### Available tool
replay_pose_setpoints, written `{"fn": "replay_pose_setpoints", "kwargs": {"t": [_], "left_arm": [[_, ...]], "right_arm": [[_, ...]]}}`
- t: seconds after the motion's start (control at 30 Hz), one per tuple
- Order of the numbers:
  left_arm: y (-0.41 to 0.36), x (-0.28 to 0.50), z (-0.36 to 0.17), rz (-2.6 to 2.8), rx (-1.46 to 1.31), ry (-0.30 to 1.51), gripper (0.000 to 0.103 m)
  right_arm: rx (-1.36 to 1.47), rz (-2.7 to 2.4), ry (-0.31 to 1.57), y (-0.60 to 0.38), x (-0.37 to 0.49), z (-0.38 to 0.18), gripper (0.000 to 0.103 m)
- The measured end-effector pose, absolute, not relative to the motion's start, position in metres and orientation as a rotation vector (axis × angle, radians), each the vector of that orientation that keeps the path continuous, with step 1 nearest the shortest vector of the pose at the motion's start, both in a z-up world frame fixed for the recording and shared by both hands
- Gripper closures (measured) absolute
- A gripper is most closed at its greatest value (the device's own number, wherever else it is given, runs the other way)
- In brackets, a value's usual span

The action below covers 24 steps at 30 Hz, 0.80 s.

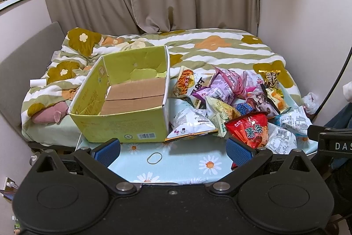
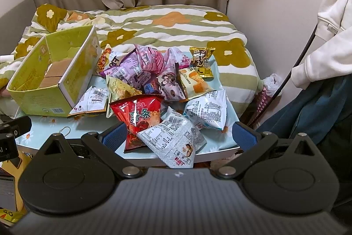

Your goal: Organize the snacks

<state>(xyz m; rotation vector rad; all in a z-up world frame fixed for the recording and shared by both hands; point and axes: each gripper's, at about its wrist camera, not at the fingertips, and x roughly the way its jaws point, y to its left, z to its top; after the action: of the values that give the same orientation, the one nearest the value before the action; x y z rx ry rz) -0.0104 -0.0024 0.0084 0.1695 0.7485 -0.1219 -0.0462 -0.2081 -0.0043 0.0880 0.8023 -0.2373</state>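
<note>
A yellow-green cardboard box (image 1: 123, 122) stands open and empty on the left of a small table; it also shows in the right wrist view (image 2: 39, 102). A pile of several snack bags (image 1: 231, 98) lies to its right, with a red fries bag (image 1: 250, 129) (image 2: 138, 111) in front and a white bag (image 2: 173, 140) nearest the right gripper. My left gripper (image 1: 173, 150) is open and empty above the table's front edge. My right gripper (image 2: 179, 137) is open, its fingers on either side of the front bags without holding them.
The table has a light blue daisy cloth (image 1: 176, 160) with a rubber band (image 1: 154, 157) on it. A bed with a flowered striped quilt (image 1: 198, 47) lies behind. A person in a white hoodie (image 2: 330, 25) sits at right by a black cable (image 2: 301, 58).
</note>
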Motion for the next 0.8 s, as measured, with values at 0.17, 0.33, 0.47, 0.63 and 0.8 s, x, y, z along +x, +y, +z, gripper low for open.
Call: {"fn": "replay_pose_setpoints", "kwargs": {"t": [0.17, 0.33, 0.47, 0.63, 0.8], "left_arm": [[0.0012, -0.0100, 0.0083, -0.121, 0.163, 0.748, 0.000], [0.0032, -0.0084, 0.0083, -0.119, 0.156, 0.750, 0.000], [0.0042, -0.0087, 0.0076, -0.116, 0.155, 0.752, 0.000], [0.0049, -0.0082, 0.0076, -0.114, 0.157, 0.752, 0.000], [0.0051, -0.0082, 0.0076, -0.114, 0.157, 0.752, 0.000]], "right_arm": [[0.085, -0.234, 0.805, -0.2073, -0.0437, -0.0026, 0.000], [0.085, -0.236, 0.804, -0.2060, -0.0421, -0.0028, 0.000], [0.085, -0.234, 0.804, -0.2057, -0.0419, -0.0037, 0.000], [0.084, -0.234, 0.804, -0.2049, -0.0398, -0.0043, 0.000], [0.083, -0.234, 0.804, -0.2043, -0.0396, -0.0045, 0.000]]}}
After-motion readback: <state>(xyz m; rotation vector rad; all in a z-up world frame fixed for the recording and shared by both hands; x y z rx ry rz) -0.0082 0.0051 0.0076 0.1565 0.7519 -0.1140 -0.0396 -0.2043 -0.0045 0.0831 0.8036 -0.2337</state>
